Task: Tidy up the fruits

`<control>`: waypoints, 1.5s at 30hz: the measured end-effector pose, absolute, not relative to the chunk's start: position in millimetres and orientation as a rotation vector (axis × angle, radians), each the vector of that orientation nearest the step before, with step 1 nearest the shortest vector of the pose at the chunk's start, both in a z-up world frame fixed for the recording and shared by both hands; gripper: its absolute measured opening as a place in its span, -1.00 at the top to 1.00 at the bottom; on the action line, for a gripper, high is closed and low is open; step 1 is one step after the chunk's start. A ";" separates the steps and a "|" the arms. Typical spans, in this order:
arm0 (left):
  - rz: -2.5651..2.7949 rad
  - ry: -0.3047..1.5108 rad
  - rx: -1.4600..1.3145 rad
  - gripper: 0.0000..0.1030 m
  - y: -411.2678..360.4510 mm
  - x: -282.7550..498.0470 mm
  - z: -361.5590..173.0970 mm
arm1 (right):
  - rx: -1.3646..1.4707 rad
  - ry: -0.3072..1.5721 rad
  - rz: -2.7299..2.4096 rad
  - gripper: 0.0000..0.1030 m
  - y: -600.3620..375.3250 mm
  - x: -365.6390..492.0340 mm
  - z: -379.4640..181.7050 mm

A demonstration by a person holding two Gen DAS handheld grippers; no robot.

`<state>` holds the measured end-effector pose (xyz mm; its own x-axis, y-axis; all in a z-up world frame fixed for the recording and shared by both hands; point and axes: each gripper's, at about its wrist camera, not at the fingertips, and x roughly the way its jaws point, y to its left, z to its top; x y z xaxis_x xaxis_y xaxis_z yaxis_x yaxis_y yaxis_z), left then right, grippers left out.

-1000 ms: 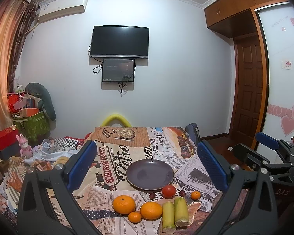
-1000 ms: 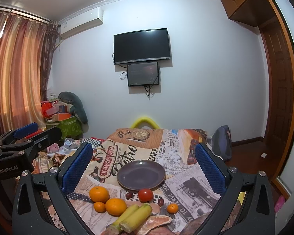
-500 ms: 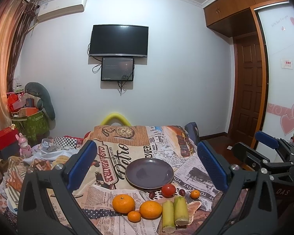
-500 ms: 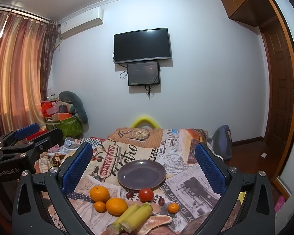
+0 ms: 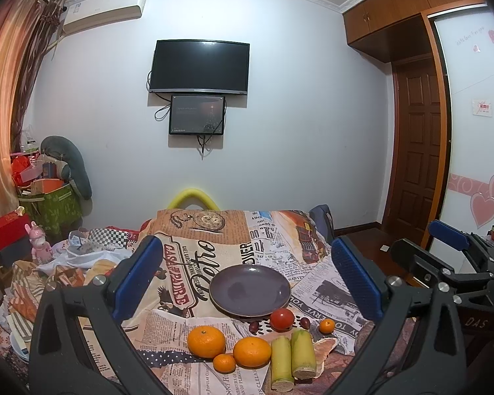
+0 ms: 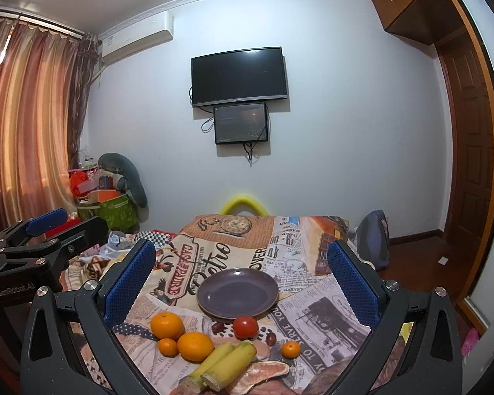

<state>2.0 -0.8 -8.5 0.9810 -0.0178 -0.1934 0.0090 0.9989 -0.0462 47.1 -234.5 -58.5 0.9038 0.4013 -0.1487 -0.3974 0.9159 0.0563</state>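
Starting nearest the cams: both sets of tongs are held wide apart w/ nothing gripped, left tongs [image 5: 247,279] and right tongs [image 6: 242,276], each raised above the tabletop [image 5: 329,283], which is covered w/ a newspaper-print cloth. At the front edge two green-yellow stalks [image 5: 293,352] are laid side by side, a peel piece [image 6: 266,370] just beside them. Next to them are found two big oranges [image 5: 206,341] [image 5: 252,351], w/ a small mandarin [image 5: 224,362] tucked between. A bit farther back a tomato [image 5: 281,319] is flanked by dark dates [image 5: 305,322], and another small mandarin [image 5: 326,326] is off to the right. Behind all that an empty purple plate [image 5: 250,289] is set mid-cloth. On the far wall a TV [image 5: 199,65] is mounted.
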 end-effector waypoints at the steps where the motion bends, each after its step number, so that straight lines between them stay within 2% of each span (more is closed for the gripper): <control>1: -0.013 0.195 -0.046 -1.00 -0.7 1.9 -8.5 | 0.025 0.159 0.413 -1.00 -234.8 47.1 -58.7; 24: 0.001 0.201 -0.052 -1.00 1.3 4.9 -10.3 | 0.002 0.164 0.405 -1.00 -229.0 48.6 -59.3; 33: 0.038 0.264 -0.016 -1.00 6.3 24.6 -24.7 | -0.001 0.273 0.422 -1.00 -231.7 71.9 -76.2; 36: 0.047 0.304 0.001 -0.89 10.7 35.2 -33.7 | -0.009 0.320 0.420 -0.86 -231.4 79.9 -82.6; 38: 0.037 0.345 -0.001 -0.62 15.0 43.6 -40.6 | -0.005 0.360 0.427 -0.72 -231.4 86.9 -87.6; 41: 0.028 0.403 -0.010 -0.42 22.4 57.2 -52.2 | -0.004 0.419 0.437 -0.51 -229.9 96.5 -96.6; 45: 0.031 0.464 -0.006 -0.29 30.4 74.5 -68.2 | -0.015 0.518 0.463 -0.22 -226.7 112.4 -113.2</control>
<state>74.5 30.4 -68.2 0.8939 0.0285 -0.4474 -0.0311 0.9995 0.0015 112.4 -226.8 -113.2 0.7680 0.4234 -0.4806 -0.4306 0.8968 0.1018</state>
